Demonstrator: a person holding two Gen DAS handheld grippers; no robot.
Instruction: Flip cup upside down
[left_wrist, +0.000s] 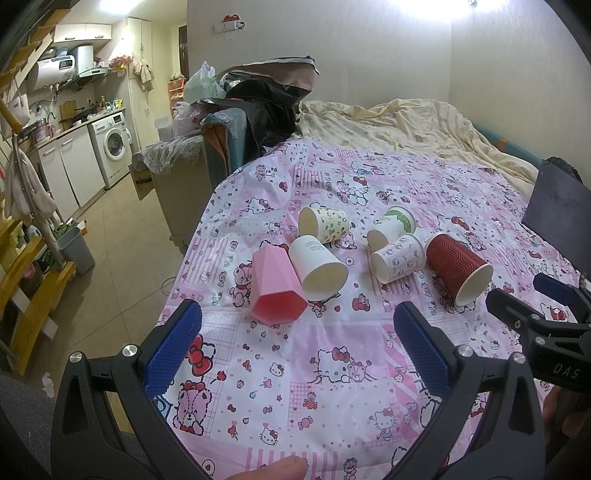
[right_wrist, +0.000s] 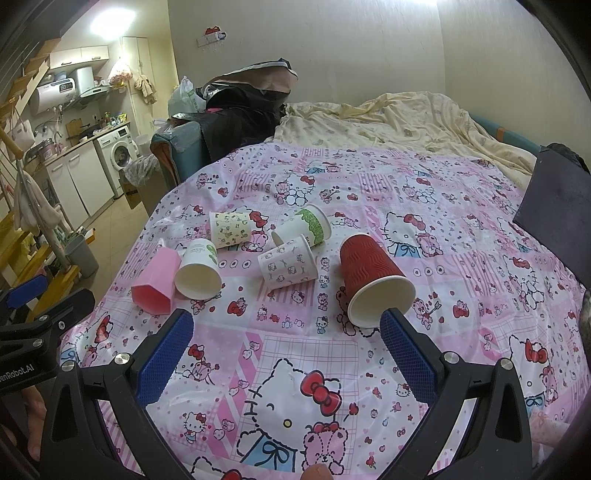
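Several cups lie on their sides on a table with a pink Hello Kitty cloth (left_wrist: 332, 354) (right_wrist: 295, 354). A pink faceted cup (left_wrist: 275, 282) (right_wrist: 157, 278) lies leftmost, a white cup (left_wrist: 319, 267) (right_wrist: 197, 269) beside it. A red ribbed cup (left_wrist: 458, 269) (right_wrist: 373, 277) lies at the right, mouth toward me. A yellow patterned cup (left_wrist: 325, 223) (right_wrist: 231, 229), a green-banded cup (left_wrist: 393, 227) (right_wrist: 306, 225) and a small printed cup (left_wrist: 399, 258) (right_wrist: 288, 264) lie behind. My left gripper (left_wrist: 295, 336) is open and empty, short of the pink cup. My right gripper (right_wrist: 286, 339) is open and empty, its right fingertip (right_wrist: 391, 325) at the red cup's rim.
A yellow quilt (left_wrist: 406, 125) covers the bed behind the table. A dark flat board (left_wrist: 557, 199) sits at the right edge. Piled bags and clothes (left_wrist: 258, 99) stand at the back left. A kitchen with a washing machine (left_wrist: 110, 147) and a grey bin (left_wrist: 77, 251) lies left.
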